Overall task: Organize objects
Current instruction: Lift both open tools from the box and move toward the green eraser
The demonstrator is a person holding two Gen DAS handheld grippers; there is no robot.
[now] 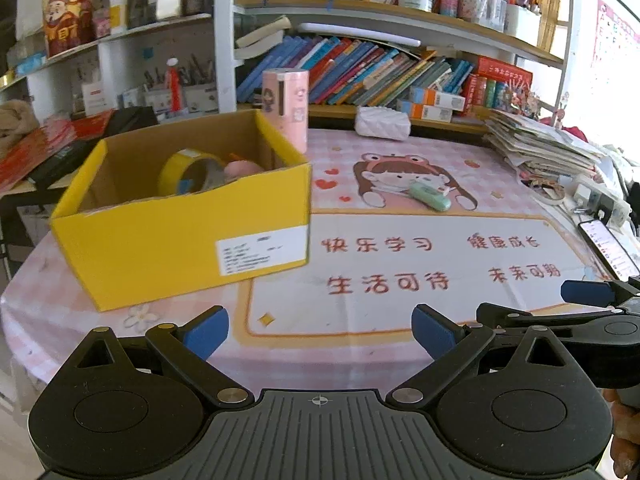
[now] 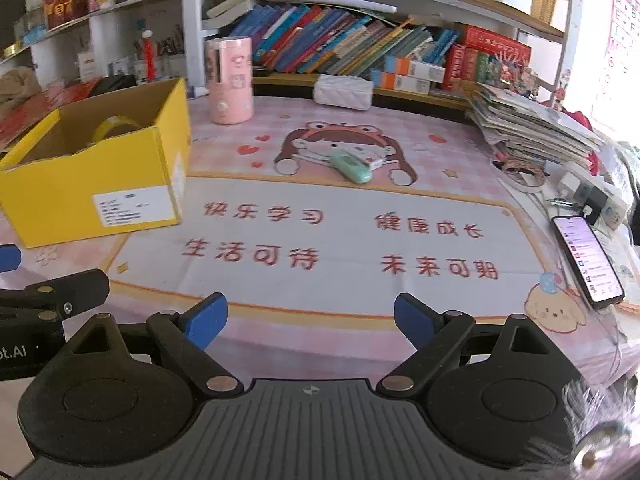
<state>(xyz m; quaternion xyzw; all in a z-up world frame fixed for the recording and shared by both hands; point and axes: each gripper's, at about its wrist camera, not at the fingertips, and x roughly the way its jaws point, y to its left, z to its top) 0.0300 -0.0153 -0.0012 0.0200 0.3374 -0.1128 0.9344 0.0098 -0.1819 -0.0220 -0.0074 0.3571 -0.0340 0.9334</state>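
Note:
A yellow cardboard box point(image 1: 180, 236) stands open on the left of the pink table mat point(image 1: 400, 304); it also shows in the right wrist view point(image 2: 80, 188). Inside it lie a yellow tape roll point(image 1: 188, 168) and a pink object point(image 1: 242, 170). A mint-green device point(image 1: 430, 197) lies on the cartoon girl print mid-table, also seen in the right wrist view point(image 2: 352, 168). My left gripper point(image 1: 320, 332) is open and empty over the near edge. My right gripper point(image 2: 310, 322) is open and empty, just right of the left one.
A pink cylinder point(image 2: 230, 80) and a white quilted pouch point(image 2: 344, 92) stand at the back. A paper stack point(image 2: 528, 124), a power strip point(image 2: 592, 196) and a lit phone point(image 2: 588, 260) lie at the right. Bookshelves point(image 2: 360, 48) rise behind.

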